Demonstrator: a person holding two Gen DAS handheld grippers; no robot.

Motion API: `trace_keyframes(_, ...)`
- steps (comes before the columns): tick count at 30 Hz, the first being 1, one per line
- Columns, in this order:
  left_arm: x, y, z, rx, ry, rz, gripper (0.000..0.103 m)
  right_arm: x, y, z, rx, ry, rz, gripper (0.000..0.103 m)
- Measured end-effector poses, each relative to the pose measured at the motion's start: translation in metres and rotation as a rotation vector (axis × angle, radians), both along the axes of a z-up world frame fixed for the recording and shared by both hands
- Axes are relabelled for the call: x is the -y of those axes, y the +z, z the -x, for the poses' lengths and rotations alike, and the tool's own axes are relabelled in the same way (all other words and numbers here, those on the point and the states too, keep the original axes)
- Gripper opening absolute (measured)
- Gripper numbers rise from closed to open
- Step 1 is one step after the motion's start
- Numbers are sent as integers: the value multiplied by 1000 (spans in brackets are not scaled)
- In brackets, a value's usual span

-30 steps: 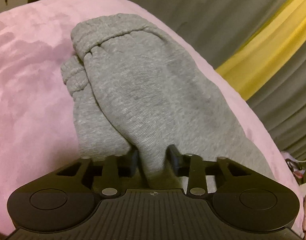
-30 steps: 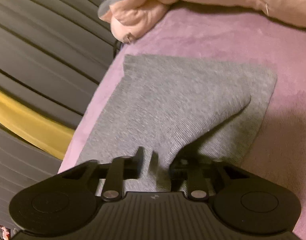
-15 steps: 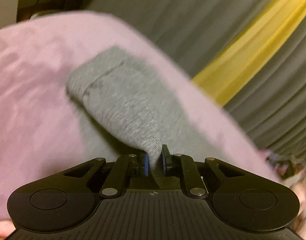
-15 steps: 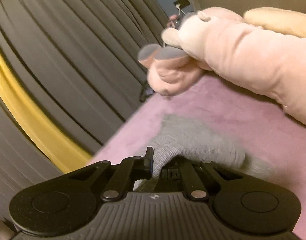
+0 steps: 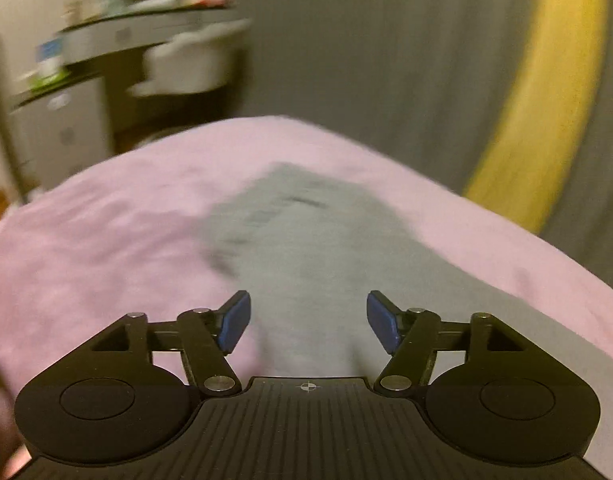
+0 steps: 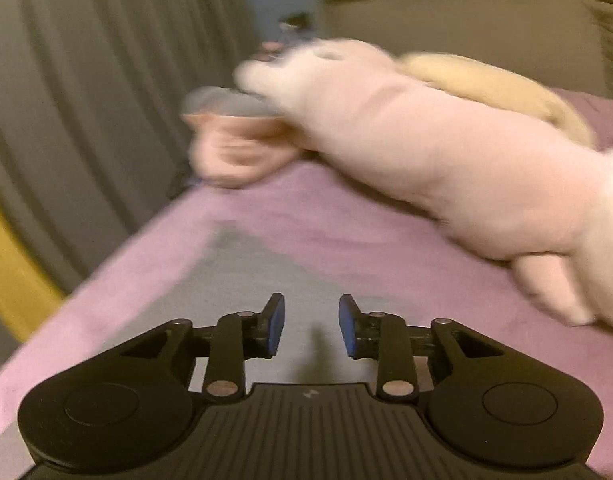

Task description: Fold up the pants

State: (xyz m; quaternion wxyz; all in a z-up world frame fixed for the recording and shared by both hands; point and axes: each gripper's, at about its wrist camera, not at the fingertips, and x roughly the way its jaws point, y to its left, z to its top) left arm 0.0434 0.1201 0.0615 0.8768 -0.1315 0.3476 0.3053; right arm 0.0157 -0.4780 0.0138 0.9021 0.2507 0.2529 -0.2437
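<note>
pants [image 5: 306, 248]: plain grey; blanket [image 5: 106, 232]: pink; curtain [image 5: 386, 60]: grey, yellow stripe; plush toy [image 6: 426, 148]: pale pink

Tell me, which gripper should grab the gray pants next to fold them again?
Probably the left gripper: it is open, with the gray pants stretching ahead between its fingers. The right gripper is open too, over one blurry corner.

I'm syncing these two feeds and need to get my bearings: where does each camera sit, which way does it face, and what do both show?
Left wrist: sits on the left tongs, looking forward along the open blue pads over the grey pants on the pink blanket, toward a blurred desk and curtain.
Right wrist: sits on the right tongs, also open, facing over the pants toward a pink plush toy and the curtain.
Shared: pants, blanket, grey curtain with yellow stripe. No hand is clearly visible.
</note>
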Motion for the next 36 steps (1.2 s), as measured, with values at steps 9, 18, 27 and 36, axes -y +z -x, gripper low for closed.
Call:
trace_keyframes(9,87,-78,-34,-254,-374,5,79,-24,-65,-38,-152,380,-198,51)
trace_keyframes(18,91,-87,-35,-273,-331,-44,96,30,-75,-8,-80,237,-300,67)
trace_keyframes(27,133,-67,-32,-180,-486,-219,97,-56,-73,-59,-436,380,160,99)
trace_keyframes(36,174,-75,-96,-14,-589,-176,97,-200,-47,-113,-206,730,219,99)
